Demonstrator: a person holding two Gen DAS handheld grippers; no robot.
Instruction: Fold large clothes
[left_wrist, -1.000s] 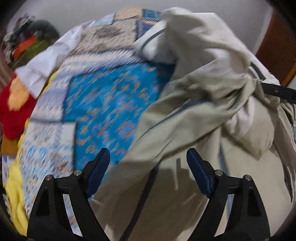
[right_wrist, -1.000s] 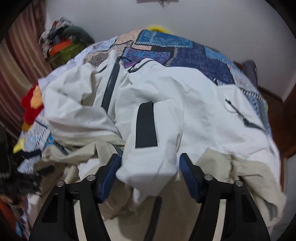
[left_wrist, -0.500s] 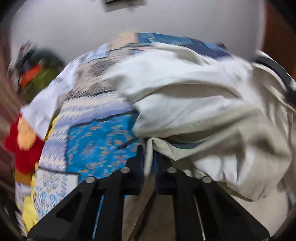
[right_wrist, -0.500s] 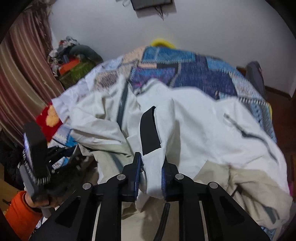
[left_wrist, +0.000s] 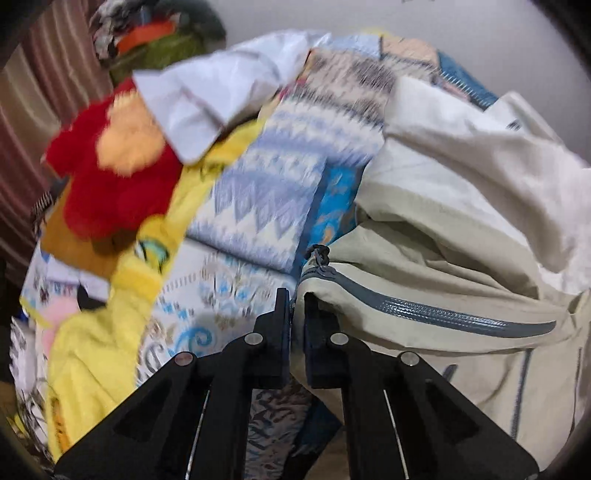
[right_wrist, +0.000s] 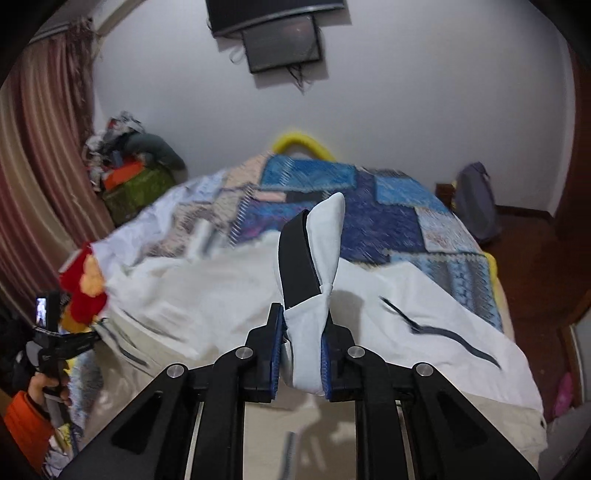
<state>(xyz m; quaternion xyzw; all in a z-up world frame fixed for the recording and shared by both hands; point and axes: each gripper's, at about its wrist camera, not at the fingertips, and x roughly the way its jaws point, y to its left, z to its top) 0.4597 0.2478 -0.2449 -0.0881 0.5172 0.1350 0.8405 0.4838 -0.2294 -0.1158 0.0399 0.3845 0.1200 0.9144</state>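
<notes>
Over the bed (left_wrist: 258, 206), the left gripper (left_wrist: 295, 306) is clamped on the jacket (left_wrist: 443, 221) hem beside its zip; pulling outward evenly should spread it flat, though a red toy (left_wrist: 110, 177) crowds that edge. From the right gripper (right_wrist: 303, 332), clamped on a cuff (right_wrist: 314, 258), the jacket drapes across the quilt.

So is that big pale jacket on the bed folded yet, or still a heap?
Still a heap. The jacket lies rumpled across the bed, one cuff pinched up in the right gripper.
</notes>
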